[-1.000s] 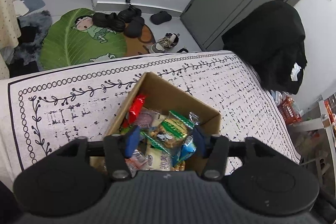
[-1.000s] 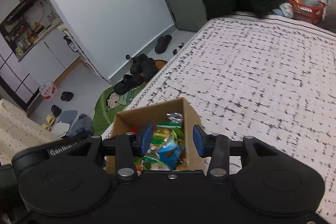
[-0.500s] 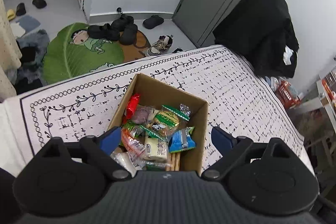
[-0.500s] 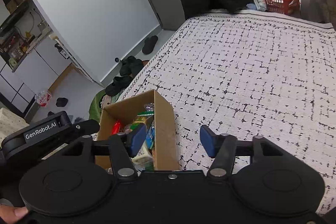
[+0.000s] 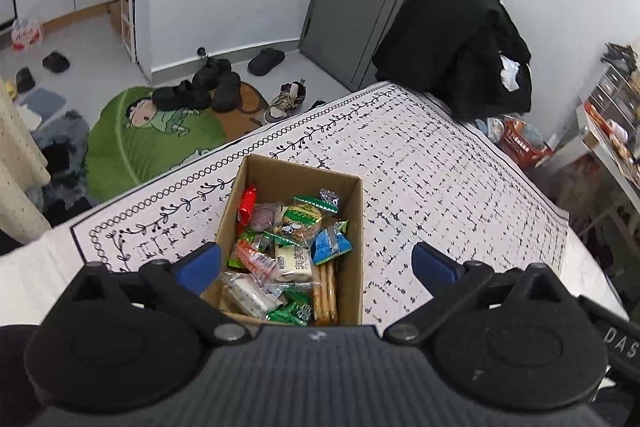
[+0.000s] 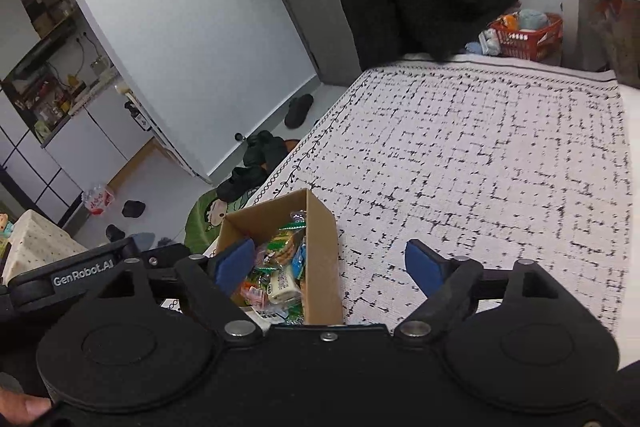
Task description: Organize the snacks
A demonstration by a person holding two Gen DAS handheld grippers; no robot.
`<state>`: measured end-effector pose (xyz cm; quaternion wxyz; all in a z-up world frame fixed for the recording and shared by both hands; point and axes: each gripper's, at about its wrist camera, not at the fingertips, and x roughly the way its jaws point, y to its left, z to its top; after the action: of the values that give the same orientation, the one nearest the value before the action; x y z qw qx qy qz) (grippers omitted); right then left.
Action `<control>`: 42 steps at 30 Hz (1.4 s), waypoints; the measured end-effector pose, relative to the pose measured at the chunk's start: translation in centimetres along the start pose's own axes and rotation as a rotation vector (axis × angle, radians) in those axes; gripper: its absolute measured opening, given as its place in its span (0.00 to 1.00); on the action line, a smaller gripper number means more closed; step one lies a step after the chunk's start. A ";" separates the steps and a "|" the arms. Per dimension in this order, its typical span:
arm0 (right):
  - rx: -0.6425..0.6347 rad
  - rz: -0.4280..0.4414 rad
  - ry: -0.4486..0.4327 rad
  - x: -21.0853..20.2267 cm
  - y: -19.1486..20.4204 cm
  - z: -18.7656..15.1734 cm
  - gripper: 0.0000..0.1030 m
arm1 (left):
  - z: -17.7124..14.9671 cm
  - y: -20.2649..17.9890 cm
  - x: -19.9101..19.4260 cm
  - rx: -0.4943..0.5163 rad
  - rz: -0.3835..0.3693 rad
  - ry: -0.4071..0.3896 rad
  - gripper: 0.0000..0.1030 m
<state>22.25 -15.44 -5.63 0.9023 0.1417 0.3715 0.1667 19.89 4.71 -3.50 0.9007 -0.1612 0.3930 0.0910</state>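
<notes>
Both the left gripper (image 5: 316,263) and right gripper (image 6: 330,263) hang empty, jaws opening, above the snack-filled cardboard box (image 5: 354,227), so the packing step looks finished and the next move probably calls for nothing beyond backing clear.

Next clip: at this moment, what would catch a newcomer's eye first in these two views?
The open brown cardboard box crammed with bright snack packets stands out, sitting near the bordered edge of the white black-patterned cloth. Both blue-padded grippers, left gripper and right gripper, hang above it, jaws opening with nothing gripped. Beyond, a black coat heap looms at the cloth's far end and a green cartoon leaf rug lies on the floor.
</notes>
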 end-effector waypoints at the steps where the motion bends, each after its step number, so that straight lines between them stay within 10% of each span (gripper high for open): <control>1: -0.001 0.001 -0.003 -0.5 -0.1 0.0 0.82 | -0.1 -0.1 -0.5 0.014 0.002 -0.004 0.98; 15: -0.062 0.032 -0.045 -6.3 0.4 -1.5 1.00 | -2.1 -0.3 -6.8 0.148 0.009 -0.050 1.00; 42: -0.117 0.046 -0.097 -13.2 0.0 -5.3 1.00 | -7.5 -0.3 -13.7 0.205 -0.018 -0.128 1.00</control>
<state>9.68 -20.08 -1.02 0.9219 0.1054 0.3134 0.2018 5.61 1.19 1.85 0.9366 -0.0657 0.3403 0.0522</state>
